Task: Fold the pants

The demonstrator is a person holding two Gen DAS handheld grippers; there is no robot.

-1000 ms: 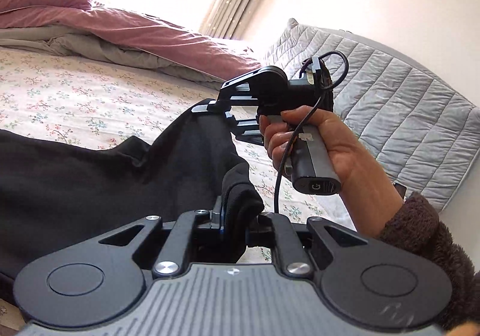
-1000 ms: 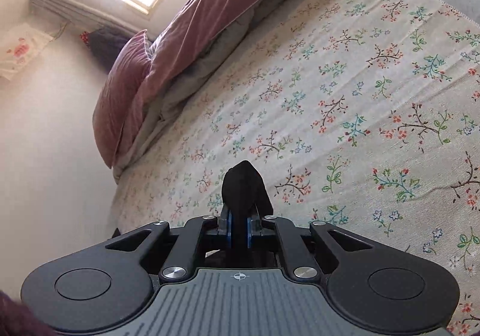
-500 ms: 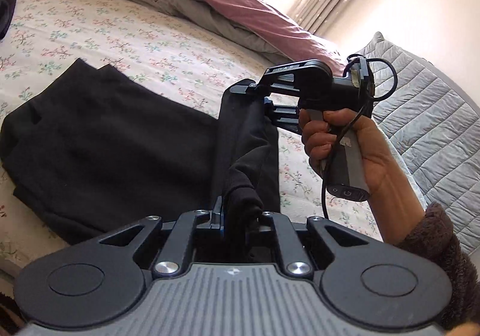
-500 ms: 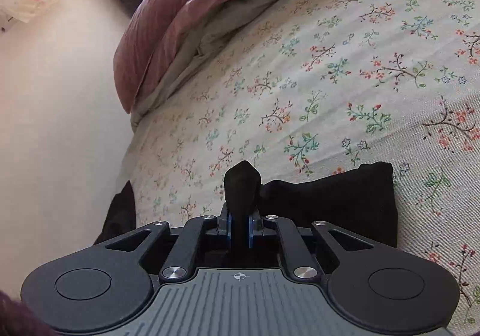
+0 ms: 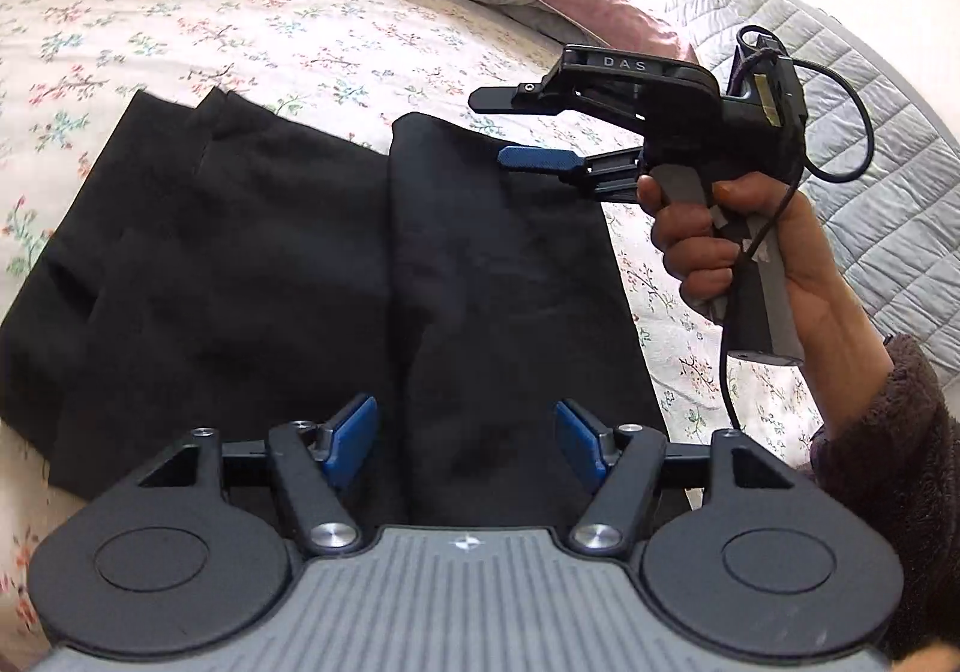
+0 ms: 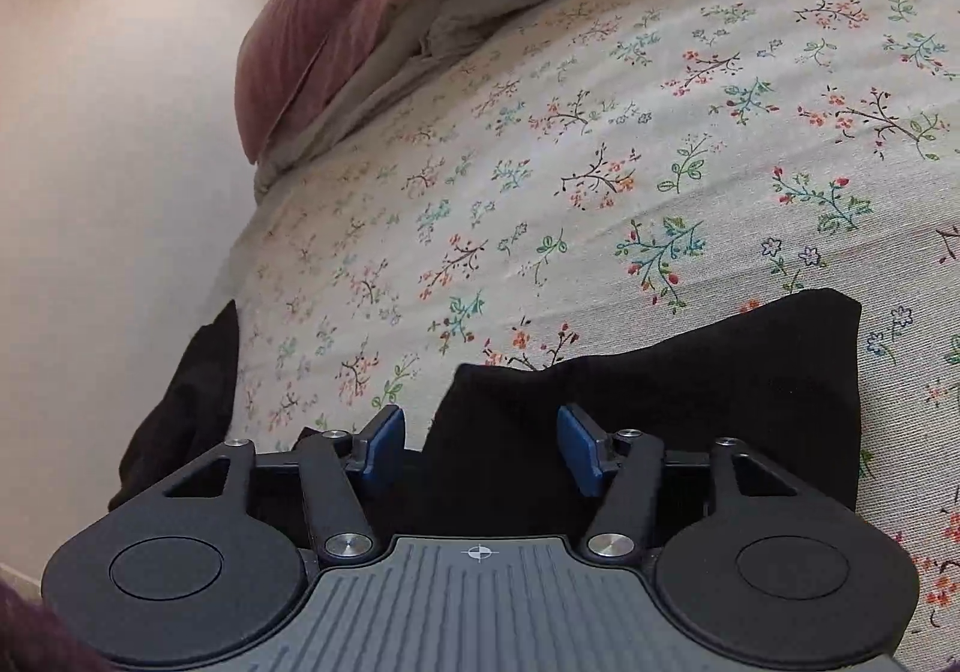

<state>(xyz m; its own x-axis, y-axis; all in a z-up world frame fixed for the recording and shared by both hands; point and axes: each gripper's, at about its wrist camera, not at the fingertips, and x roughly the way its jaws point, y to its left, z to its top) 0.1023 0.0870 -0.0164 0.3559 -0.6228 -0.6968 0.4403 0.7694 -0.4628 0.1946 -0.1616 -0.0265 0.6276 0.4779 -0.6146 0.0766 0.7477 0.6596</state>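
Observation:
Black pants (image 5: 240, 264) lie on the floral bed sheet (image 5: 180, 12), with one part folded over as a narrower top layer (image 5: 510, 282). My left gripper (image 5: 465, 444) hovers over the near edge of that layer, its jaws opening; the blue pads (image 5: 351, 438) stand apart from the cloth. A hand holds my right gripper (image 5: 495, 128) at the layer's far corner, jaws also opening and nothing pinched. In the right wrist view, my right gripper (image 6: 480, 447) sits above the pants' edge (image 6: 690, 390), and the cloth lies flat below the pads.
A mauve duvet and pillow (image 6: 336, 12) are heaped at the head of the bed. A grey quilted blanket (image 5: 870, 144) lies off to the right. A pale wall (image 6: 108, 192) runs along the bed's far side, with dark cloth (image 6: 192, 402) hanging at that edge.
Both grippers, earlier shut on bunched black fabric, have opened and let it go. The carried part of the pants now lies flat over the rest. Both hands came down toward the bed.

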